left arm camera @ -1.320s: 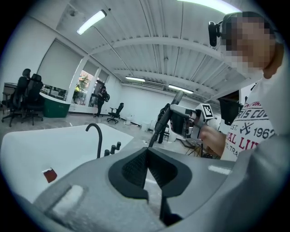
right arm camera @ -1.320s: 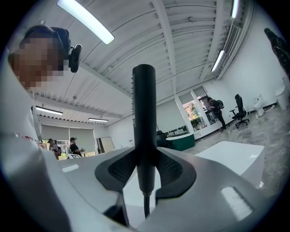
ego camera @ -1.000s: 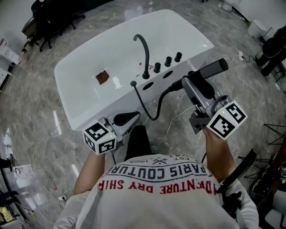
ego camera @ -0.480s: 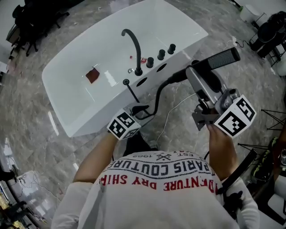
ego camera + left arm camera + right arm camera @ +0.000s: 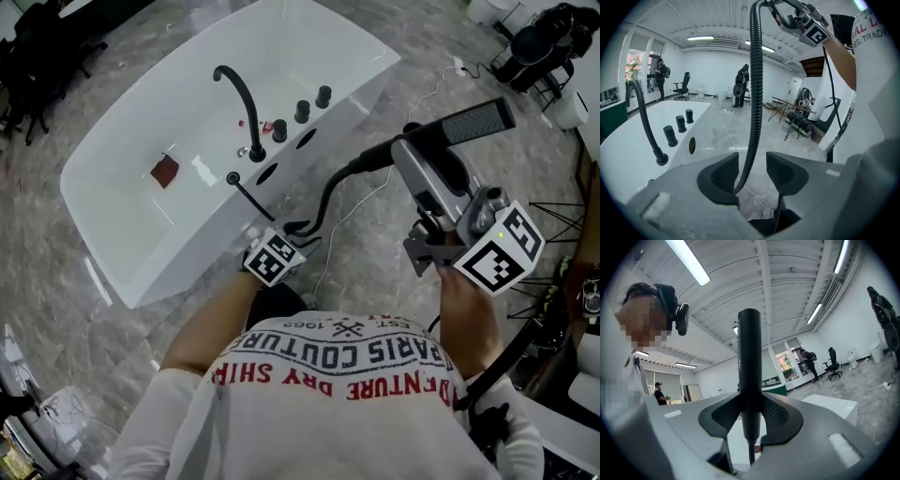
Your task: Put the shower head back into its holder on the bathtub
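**Shower head held clear of the tub**

The right gripper (image 5: 750, 414) is clamped on the handle of the black shower head (image 5: 473, 122). It holds the head level over the floor, beside the white bathtub (image 5: 131, 258) but apart from it. The left gripper (image 5: 752, 169) sits low near the tub's rim. Its jaws have just been opening, and the ribbed hose (image 5: 753, 89) runs between them, not pinched.

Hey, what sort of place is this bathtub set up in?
Probably an open studio or lab hall, not a bathroom: the white bathtub stands alone on a stone-look floor, with an office chair nearby and strip lights overhead.
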Tool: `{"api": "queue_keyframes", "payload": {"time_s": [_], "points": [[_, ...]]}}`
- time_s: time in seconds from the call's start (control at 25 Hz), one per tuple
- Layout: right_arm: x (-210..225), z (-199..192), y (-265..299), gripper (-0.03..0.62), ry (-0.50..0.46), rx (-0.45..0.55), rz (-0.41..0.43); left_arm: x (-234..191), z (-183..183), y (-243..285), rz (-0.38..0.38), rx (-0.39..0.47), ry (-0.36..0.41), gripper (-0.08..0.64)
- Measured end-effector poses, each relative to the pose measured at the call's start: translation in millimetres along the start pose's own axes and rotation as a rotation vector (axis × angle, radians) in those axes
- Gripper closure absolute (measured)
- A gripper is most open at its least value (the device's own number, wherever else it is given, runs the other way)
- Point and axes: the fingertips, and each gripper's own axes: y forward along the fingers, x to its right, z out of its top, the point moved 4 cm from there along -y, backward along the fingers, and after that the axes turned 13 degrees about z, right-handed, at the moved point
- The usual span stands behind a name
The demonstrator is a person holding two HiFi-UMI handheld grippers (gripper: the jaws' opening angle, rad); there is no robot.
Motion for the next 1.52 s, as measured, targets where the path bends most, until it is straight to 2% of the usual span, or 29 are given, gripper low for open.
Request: {"api": "queue_keyframes", "payload": {"time_s": [0.12,0.28,0.48,0.56,0.72,0.92,1.04,1.24,1.52], "points": [[-1.0,6.5,-12.1,0.457,-0.016,-0.001,-0.020,2.0,-4.8,15.0,0.017,-0.017,0.017,0.370],[-3.6,13.9,-28.2,0.457,-0.027,0.001,-0.042,7.4,-1.6,24.7,0.011,-0.021,-0.006,0.373],[-5.9,19.0,-34.3,0.457,-0.012,0.008,-0.045,8.2,1.4,45.9,0.033,-0.003,0.021,0.472],[-7.8,20.5,-36.1,0.457,-0.019,0.001,-0.049,6.9,2.3,48.0,0.045,-0.003,0.023,0.484],[-6.0,22.0,-39.7,0.457,-0.017,-0.003,-0.053,4.0,3.5,43.2,0.043,-0.007,0.014,0.502],[-6.2,28.4,-33.7,0.457,-0.002,0.004,-0.032,-8.0,5.0,8.1,0.071,-0.002,-0.025,0.502],[-8.9,31.1,-25.5,0.457,-0.021,-0.002,-0.014,-25.3,-3.1,-15.3,0.129,0.009,-0.089,0.502],[-8.4,27.4,-11.7,0.457,-0.035,-0.004,-0.001,-62.2,-13.4,-67.0,0.269,0.056,-0.185,0.502],[-9.6,19.3,9.0,0.457,-0.045,-0.018,0.019,-117.1,-7.4,-137.3,0.455,0.147,-0.287,0.502]]}}
